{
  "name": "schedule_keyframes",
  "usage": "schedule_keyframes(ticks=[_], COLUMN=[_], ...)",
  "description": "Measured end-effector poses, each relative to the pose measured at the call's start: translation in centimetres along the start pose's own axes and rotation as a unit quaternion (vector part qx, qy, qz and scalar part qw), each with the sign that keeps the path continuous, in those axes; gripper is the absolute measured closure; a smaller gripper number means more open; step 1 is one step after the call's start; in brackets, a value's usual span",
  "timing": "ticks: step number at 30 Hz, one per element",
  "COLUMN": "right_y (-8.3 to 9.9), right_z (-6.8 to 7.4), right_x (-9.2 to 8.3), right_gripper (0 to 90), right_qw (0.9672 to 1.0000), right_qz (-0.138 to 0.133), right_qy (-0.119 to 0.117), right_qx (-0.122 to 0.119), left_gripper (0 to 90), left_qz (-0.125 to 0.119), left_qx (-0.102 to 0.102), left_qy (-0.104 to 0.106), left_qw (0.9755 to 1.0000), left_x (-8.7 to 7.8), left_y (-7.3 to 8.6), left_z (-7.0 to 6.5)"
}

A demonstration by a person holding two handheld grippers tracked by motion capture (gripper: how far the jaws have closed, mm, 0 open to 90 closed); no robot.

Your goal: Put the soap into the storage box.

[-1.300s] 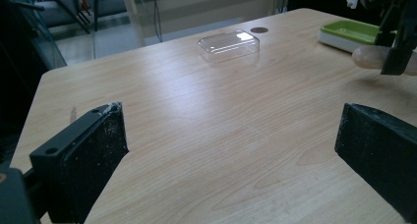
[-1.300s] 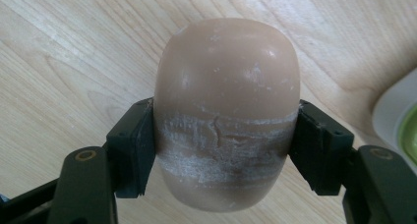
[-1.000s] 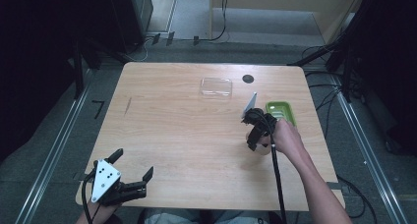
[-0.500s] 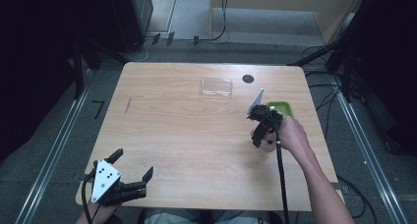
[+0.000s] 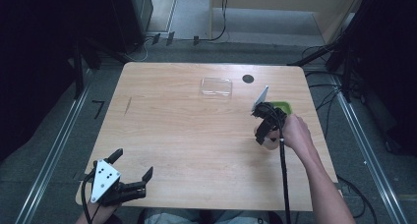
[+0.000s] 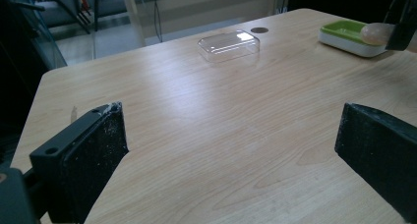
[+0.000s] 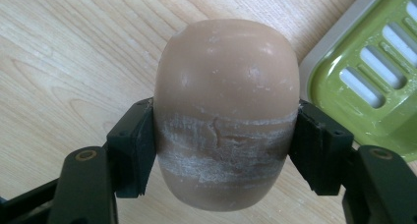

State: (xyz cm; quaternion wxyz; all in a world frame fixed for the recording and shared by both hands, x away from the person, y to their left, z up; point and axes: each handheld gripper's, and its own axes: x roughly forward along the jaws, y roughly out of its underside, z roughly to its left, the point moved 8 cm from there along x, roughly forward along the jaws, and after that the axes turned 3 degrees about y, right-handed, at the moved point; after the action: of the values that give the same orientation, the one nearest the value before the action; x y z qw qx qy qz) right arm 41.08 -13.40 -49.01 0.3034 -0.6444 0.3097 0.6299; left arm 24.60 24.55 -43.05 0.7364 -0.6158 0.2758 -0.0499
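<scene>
A rounded tan bar of soap is clamped between the jaws of my right gripper, which is shut on its scuffed middle. It hangs just over the wood beside a green and white soap dish. From above, the right gripper sits at the table's right side, close to the front left of the dish. The left gripper view shows the soap at the dish's near edge. My left gripper rests at the front left corner, jaws wide open and empty.
A clear plastic lid lies at the back middle of the wooden table, seen also as the lid ahead of the left jaws. A black round cable hole is just right of it. Dark racks and cables surround the table.
The right gripper has shifted a little to the right, toward the green dish, with the soap still in it. The left gripper has stayed put.
</scene>
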Motion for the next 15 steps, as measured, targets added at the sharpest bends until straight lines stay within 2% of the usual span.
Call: schedule_keyframes(ticks=[15], right_y=[0.1], right_z=[-1.8], right_x=[-0.8], right_gripper=[33.4], right_qw=[0.9997], right_qz=[-0.011], right_qy=[0.002], right_qx=[0.021], left_gripper=[0.0], left_qz=[-0.001], left_qx=[0.0], left_qy=[-0.001], left_qw=[1.0], left_x=[0.0], left_y=[0.0], left_z=[0.0])
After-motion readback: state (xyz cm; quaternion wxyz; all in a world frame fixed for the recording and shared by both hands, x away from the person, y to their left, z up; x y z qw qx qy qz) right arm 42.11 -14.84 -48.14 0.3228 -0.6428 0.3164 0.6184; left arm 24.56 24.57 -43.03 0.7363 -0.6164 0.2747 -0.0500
